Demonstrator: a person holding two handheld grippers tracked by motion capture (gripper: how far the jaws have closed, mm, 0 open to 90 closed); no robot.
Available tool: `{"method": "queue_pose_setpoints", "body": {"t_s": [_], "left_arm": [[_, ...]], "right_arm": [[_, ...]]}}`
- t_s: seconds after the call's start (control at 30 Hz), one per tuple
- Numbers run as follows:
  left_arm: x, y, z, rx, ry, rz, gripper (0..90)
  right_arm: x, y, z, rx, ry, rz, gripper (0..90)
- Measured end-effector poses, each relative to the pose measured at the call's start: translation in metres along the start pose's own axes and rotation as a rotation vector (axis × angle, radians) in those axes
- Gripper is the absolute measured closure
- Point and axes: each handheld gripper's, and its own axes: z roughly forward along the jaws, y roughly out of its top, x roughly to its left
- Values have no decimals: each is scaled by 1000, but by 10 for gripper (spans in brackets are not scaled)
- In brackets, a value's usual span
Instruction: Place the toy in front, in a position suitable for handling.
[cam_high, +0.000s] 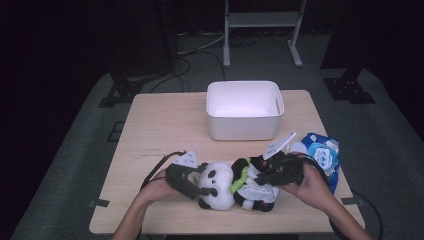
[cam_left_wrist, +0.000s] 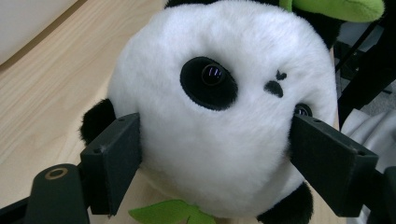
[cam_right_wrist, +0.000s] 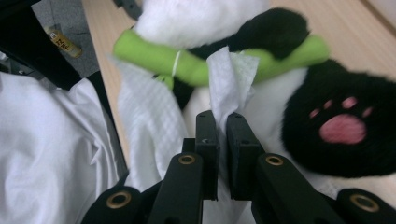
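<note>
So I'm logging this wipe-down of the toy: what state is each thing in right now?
Plush panda: lying on the table, head clamped.
Left gripper: shut on the panda's head.
Right gripper: shut on a white wipe.
White wipe: crumpled, against the panda's belly.
White bin: upright, open-topped.
Wipes pack: lying flat, lid closed as far as I can tell.

high view: above, facing forward-down, far | gripper views: close along black jaws | shared: plush black-and-white panda toy (cam_high: 220, 185) (cam_left_wrist: 224, 116) (cam_right_wrist: 280, 70)

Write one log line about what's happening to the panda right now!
left gripper: clamps panda head | right gripper: shut on white wipe, at panda's belly | wipes pack: right of panda
</note>
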Motion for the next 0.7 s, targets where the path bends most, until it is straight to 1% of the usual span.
{"method": "queue_pose_setpoints", "body": {"t_s": [0.13,0.2,0.33,0.43,0.47,0.5,0.53,0.57,0.6,0.63,0.67,0.7], "left_arm": [[0,0,0,0,1,-2,177],[0,0,0,0,2,0,177],[0,1,0,2,1,2,177],[0,1,0,2,-1,-1,177],[0,1,0,2,-1,-1,177],[0,1,0,1,-1,-2,177],[0,1,0,1,-1,-2,177],[0,1,0,1,-1,-1,177],[0,1,0,1,-1,-1,177],[0,0,0,1,-1,-2,177],[0,0,0,2,-2,-1,177],[0,0,0,0,-2,-1,177]], "right_arm": [[5,-5,1,11,9,-3,840],[10,-10,2,25,15,-6,840],[12,-12,1,25,15,-10,840],[12,-3,-1,14,6,-23,840],[12,-3,-1,14,6,-23,840],[12,7,-1,8,4,-41,840],[12,7,-1,8,4,-41,840],[11,20,1,9,0,-67,840],[11,20,1,9,0,-67,840],[11,25,2,11,-2,-70,840],[9,37,5,15,-9,-92,840],[9,42,6,16,-13,-93,840]]}}
